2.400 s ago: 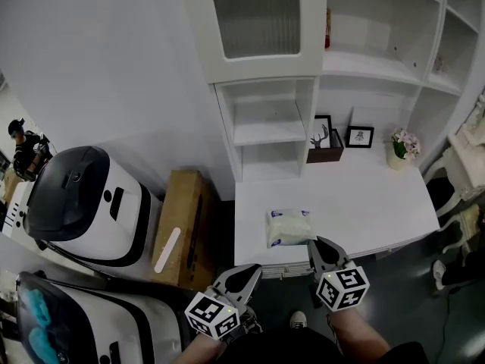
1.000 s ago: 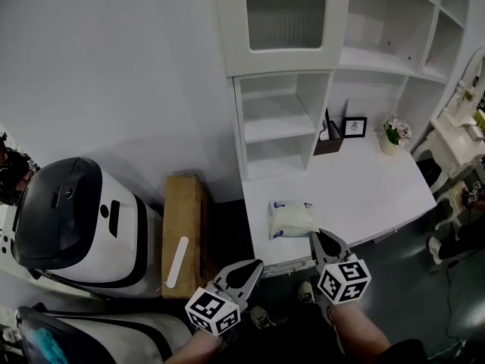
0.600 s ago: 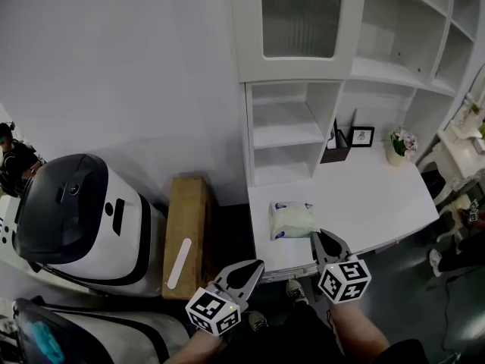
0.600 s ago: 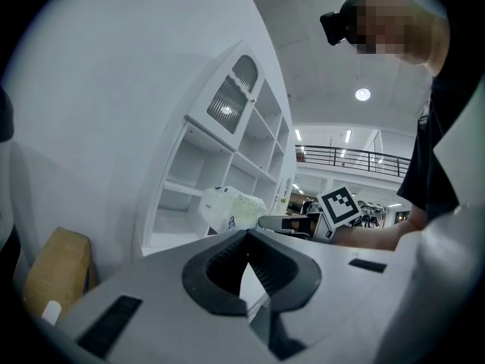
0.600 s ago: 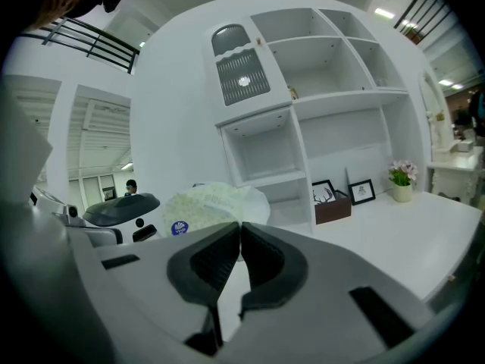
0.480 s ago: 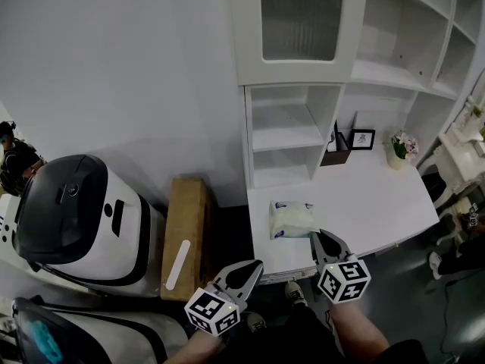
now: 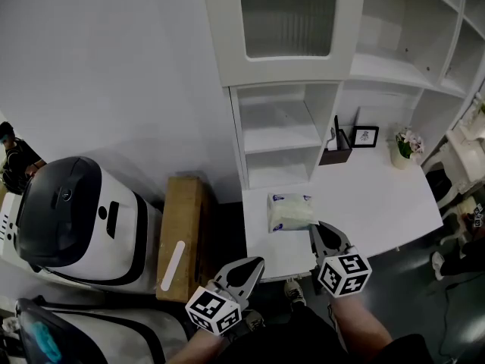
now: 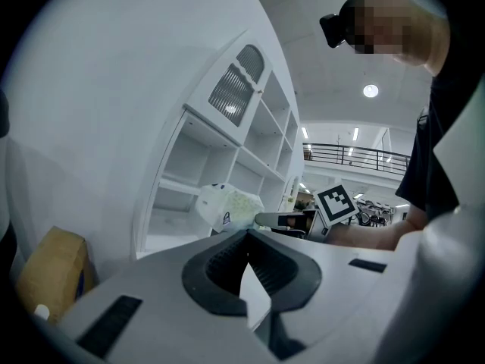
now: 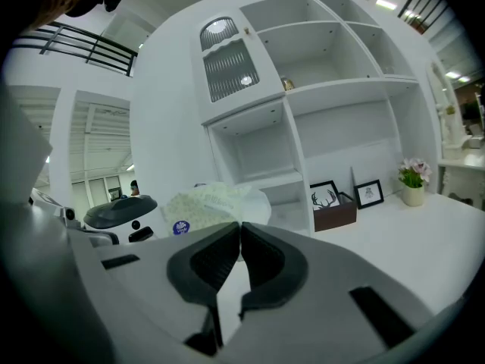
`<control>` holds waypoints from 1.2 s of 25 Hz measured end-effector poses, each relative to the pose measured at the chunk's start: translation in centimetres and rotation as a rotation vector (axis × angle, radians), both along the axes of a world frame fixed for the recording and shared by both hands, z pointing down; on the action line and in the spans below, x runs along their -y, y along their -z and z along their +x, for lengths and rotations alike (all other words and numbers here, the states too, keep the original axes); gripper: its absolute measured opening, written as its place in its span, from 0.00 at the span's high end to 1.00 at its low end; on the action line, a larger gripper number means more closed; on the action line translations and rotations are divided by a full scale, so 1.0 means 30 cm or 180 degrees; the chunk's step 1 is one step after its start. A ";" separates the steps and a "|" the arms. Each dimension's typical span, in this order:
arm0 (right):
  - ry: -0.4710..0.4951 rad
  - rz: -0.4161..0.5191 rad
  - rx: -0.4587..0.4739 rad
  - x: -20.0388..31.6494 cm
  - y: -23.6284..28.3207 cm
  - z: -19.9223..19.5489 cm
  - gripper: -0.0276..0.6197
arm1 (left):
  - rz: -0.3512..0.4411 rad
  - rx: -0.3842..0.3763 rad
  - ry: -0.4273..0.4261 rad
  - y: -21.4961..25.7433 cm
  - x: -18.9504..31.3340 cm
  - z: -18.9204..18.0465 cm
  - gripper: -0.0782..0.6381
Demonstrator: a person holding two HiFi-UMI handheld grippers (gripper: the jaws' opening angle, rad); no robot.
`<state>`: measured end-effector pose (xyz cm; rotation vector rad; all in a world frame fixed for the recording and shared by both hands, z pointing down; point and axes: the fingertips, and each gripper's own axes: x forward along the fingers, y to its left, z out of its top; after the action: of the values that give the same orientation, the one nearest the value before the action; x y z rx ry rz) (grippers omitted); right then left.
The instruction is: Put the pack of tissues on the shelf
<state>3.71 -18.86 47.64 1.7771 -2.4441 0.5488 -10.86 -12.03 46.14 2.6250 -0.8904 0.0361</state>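
Pack of tissues (image 7: 288, 211) sits tilted over the front-left of the white desk (image 7: 379, 196), below the shelf unit (image 7: 279, 131). Right gripper (image 7: 317, 227) jaws are pressed together on its near edge. Left gripper (image 7: 254, 264) jaws are together, empty, off the desk's left edge.

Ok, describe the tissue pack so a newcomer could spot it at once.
Find the white desk under the shelving. Near its front left corner, at the right tongs' tips, is the tissue pack: the only soft, pale bundle, with blue labels.
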 end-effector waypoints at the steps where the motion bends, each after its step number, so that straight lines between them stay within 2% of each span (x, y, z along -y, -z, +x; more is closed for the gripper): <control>1: 0.0022 0.0000 0.0001 0.017 0.001 0.007 0.95 | -0.0002 0.0004 0.0018 0.000 0.012 0.010 0.89; 14: 0.0312 0.0058 0.0036 0.246 0.022 0.077 0.95 | 0.0057 0.0074 0.0232 0.026 0.166 0.127 0.89; 30: 0.0553 0.0331 0.0040 0.563 0.142 0.099 0.95 | 0.0198 0.0096 0.0591 0.075 0.334 0.163 0.89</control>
<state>6.68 -35.75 43.39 1.5775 -2.6470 0.4262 -5.96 -22.04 43.88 2.5922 -1.1595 -0.0003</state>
